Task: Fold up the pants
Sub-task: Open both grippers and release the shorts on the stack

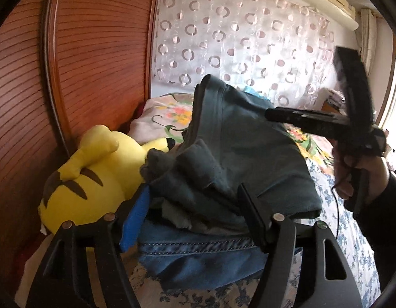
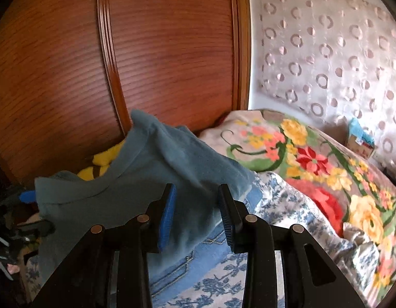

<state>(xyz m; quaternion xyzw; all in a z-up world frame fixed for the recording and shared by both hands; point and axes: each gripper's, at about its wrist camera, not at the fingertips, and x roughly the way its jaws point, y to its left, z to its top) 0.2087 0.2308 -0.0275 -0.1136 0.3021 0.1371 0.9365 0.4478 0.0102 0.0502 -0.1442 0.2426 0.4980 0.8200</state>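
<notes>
Left wrist view has the teal-grey pants (image 1: 239,138) bunched right between my left gripper (image 1: 195,220) fingers, heaped up and away from me toward the far curtain. My left jaws stand wide apart with the near folds of cloth sitting in the gap; whether the pads actually pinch anything I cannot tell, and I judge they do not. The pants rest on a pair of blue jeans (image 1: 198,256), whose stitched hem runs left to right just under my fingers.

From the right wrist view the same pants (image 2: 136,179) lie ahead and to the left of my right gripper (image 2: 196,213), their long axis running from near left up toward the far wooden wardrobe door (image 2: 172,51). My right jaws are open and hold nothing; the near right edge of the cloth falls just past the blue pad (image 2: 167,218). In the left view that right gripper (image 1: 277,114) hangs above the far right edge of the heap.

My left is the closer hand, so I judge it should take the near edge while the right reaches leftward.

Beyond the pants a yellow plush toy (image 1: 90,179) lies on the left against the wardrobe, a flowered blanket (image 2: 313,166) spreads to the right, and the blue-printed bedsheet (image 2: 218,282) lies nearest.
</notes>
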